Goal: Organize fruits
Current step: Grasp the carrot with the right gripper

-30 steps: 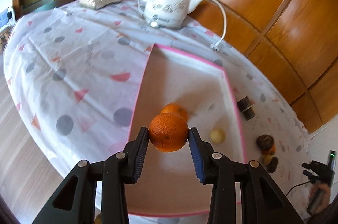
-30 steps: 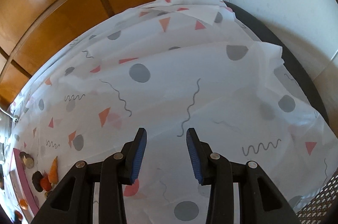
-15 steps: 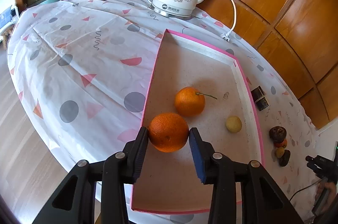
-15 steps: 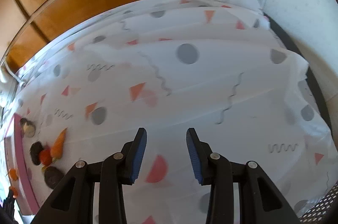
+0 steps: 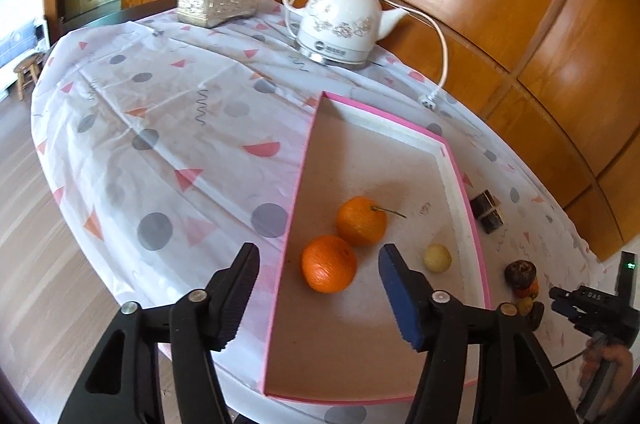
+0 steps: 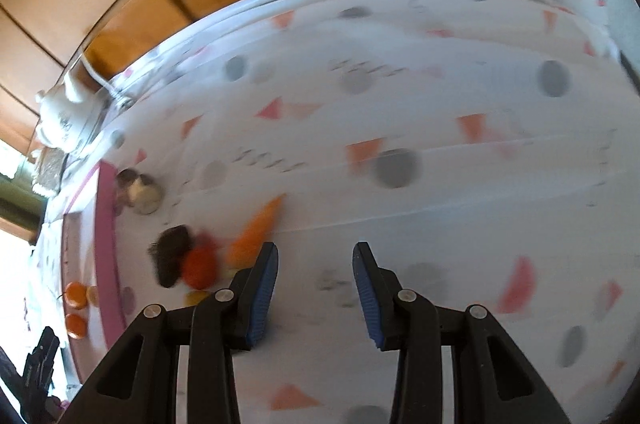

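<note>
In the left wrist view my left gripper (image 5: 318,274) is open wide above the pink-rimmed tray (image 5: 298,183). An orange (image 5: 329,263) lies free on the tray floor between the fingers, touching a second orange with a stem (image 5: 361,221). A small yellow fruit (image 5: 437,257) lies to their right. In the blurred right wrist view my right gripper (image 6: 315,282) is open and empty over the tablecloth. Just left of it lie a carrot (image 6: 258,230), a red fruit (image 6: 200,266) and a dark fruit (image 6: 170,256), beside the tray's pink edge (image 6: 106,244).
A white kettle (image 5: 340,23) with a cord and a silver tissue box (image 5: 218,1) stand at the table's far side. A small dark box (image 5: 486,212) and a cluster of small fruits (image 5: 522,278) lie right of the tray. Wooden wall panels ring the table.
My left gripper opened and let the orange go onto the tray beside the stemmed orange. My right gripper swung left across the tablecloth toward the carrot and fruit cluster.
</note>
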Action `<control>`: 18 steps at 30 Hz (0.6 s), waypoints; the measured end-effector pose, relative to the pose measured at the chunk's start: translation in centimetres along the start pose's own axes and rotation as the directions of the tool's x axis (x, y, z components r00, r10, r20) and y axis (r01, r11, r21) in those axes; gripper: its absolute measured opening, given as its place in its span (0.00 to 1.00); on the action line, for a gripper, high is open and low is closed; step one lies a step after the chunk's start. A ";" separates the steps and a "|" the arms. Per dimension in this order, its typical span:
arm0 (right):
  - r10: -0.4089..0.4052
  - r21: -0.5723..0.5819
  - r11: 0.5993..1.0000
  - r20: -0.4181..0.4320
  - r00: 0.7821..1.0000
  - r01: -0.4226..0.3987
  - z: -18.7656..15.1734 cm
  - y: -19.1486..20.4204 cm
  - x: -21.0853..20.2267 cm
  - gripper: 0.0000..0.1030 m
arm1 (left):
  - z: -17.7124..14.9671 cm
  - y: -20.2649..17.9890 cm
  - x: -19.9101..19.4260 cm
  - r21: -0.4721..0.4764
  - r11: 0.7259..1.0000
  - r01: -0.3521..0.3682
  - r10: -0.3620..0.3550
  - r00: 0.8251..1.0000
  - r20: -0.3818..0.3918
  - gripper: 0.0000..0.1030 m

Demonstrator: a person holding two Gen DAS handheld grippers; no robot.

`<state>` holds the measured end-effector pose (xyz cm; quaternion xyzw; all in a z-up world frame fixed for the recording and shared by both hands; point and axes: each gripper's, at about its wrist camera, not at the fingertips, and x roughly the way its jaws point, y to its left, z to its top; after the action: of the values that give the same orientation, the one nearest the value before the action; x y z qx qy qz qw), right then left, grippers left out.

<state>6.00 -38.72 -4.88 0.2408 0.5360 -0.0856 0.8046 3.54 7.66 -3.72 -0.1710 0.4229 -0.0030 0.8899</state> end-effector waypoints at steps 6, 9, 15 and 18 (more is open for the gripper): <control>0.007 -0.043 0.999 -0.020 1.000 -0.007 0.0 3.6 2.5 0.38 | 0.0 1.0 0.0 -0.032 0.999 -0.020 0.020 1.000 -0.003 0.64; -0.034 -0.070 0.997 -0.016 0.999 0.033 -0.1 4.7 3.9 0.38 | 0.0 1.1 0.0 -0.036 0.999 -0.026 0.026 1.000 0.002 0.66; -0.105 -0.184 0.977 0.033 0.994 0.109 -0.4 5.8 3.9 0.25 | -0.1 1.3 0.0 -0.037 0.999 -0.030 0.030 1.000 0.002 0.66; -0.094 -0.162 0.982 0.046 0.994 0.100 -0.4 5.2 3.6 0.25 | -0.1 1.4 0.0 -0.037 0.999 -0.030 0.030 1.000 0.000 0.66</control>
<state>9.16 -33.57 -6.70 0.1457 0.5369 -0.0851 0.8266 3.33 8.91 -4.21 -0.1809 0.4251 0.0183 0.8867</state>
